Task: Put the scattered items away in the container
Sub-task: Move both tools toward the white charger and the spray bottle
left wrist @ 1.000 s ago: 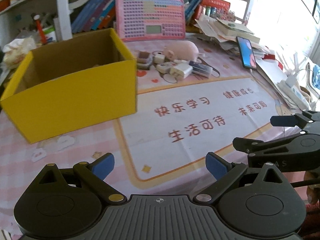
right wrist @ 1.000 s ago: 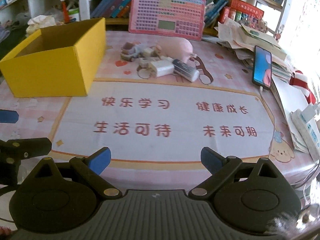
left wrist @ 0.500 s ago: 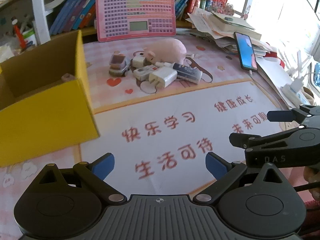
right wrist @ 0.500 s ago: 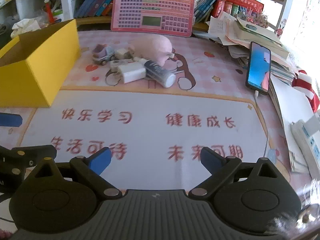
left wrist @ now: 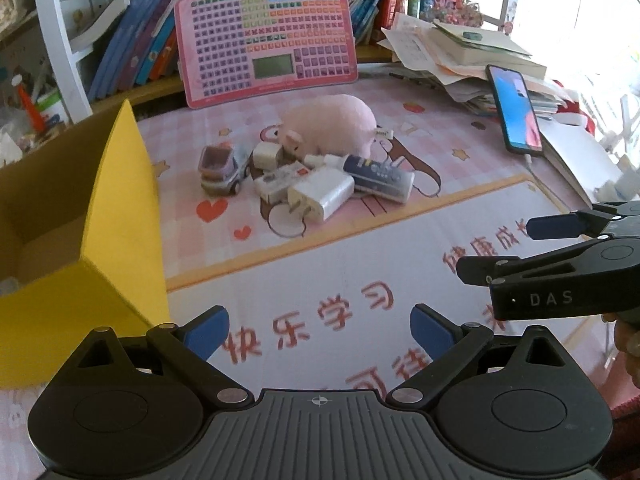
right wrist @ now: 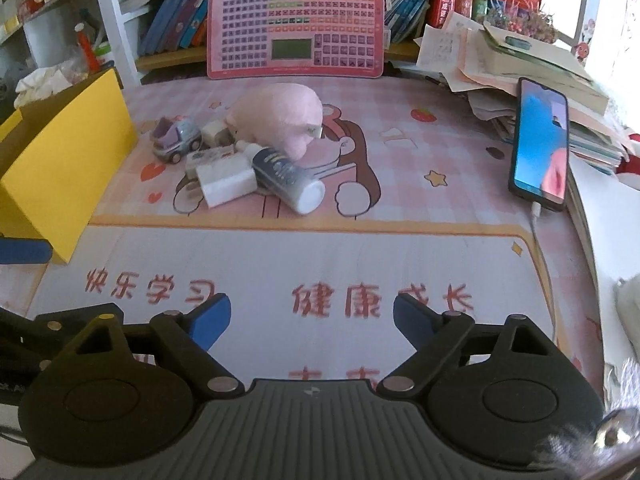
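We are seeing the yellow cardboard box (left wrist: 120, 216) cut off at left, its contents hard to make out. Beside it, a toy car (left wrist: 219, 168), boxy white charger (left wrist: 320, 194), cylindrical bottle (left wrist: 378, 175) and plush pig (left wrist: 334, 126) are crowding the counter (left wrist: 360, 264). Both the left hand-held gripper (left wrist: 319, 330) and the right hand-held gripper (right wrist: 312, 320) are gaping wide, empty.

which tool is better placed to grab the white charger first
Left, narrowly. The white charger lies straight ahead of the open left tool, with the yellow box on that side. The right tool, also open, sees it off to its left.
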### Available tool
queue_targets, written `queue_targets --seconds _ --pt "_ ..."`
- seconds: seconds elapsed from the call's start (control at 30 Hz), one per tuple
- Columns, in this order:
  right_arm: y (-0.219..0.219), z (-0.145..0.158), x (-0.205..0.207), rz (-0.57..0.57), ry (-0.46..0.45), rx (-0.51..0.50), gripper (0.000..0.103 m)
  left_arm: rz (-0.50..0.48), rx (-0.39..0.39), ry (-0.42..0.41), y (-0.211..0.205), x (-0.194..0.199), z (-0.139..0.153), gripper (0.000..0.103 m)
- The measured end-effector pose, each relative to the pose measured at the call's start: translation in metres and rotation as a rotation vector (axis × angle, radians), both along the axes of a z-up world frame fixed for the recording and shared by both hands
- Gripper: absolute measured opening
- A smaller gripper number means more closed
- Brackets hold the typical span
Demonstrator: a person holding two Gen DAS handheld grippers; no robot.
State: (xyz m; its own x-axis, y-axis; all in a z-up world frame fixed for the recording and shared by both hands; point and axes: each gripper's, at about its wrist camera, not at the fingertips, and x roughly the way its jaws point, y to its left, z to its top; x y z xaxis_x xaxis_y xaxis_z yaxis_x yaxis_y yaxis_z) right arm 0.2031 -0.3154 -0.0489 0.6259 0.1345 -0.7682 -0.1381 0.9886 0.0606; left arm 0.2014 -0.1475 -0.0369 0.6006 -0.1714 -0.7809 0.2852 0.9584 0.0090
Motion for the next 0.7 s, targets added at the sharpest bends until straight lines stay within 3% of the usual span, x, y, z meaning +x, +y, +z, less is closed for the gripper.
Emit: queue_targets --seconds 0.2,0.3,0.37,0.47,0.7 --pt "-0.006 -0.002 0.025 0.004 -0.015 0.03 0.083 0.027 0.016 -0.018 -0.01 0.027 -0.002 0.098" --pt "-0.005 -0.003 0.04 0.032 -0.017 0.037 0.077 0.038 0.008 -0.018 -0.013 0.041 -0.005 0.094" --pt "-0.002 -0.005 0.052 0.067 -0.011 0.035 0.068 0.044 0.009 -0.017 -0.016 0.05 -0.007 0.093" --pt "0.003 -0.008 0.07 0.111 -0.002 0.025 0.056 0.052 0.015 -0.02 -0.02 0.064 -0.011 0.085" --pt "0.009 -0.018 0.112 0.175 0.016 0.007 0.048 0.077 0.002 -0.01 -0.021 0.095 -0.021 0.072"
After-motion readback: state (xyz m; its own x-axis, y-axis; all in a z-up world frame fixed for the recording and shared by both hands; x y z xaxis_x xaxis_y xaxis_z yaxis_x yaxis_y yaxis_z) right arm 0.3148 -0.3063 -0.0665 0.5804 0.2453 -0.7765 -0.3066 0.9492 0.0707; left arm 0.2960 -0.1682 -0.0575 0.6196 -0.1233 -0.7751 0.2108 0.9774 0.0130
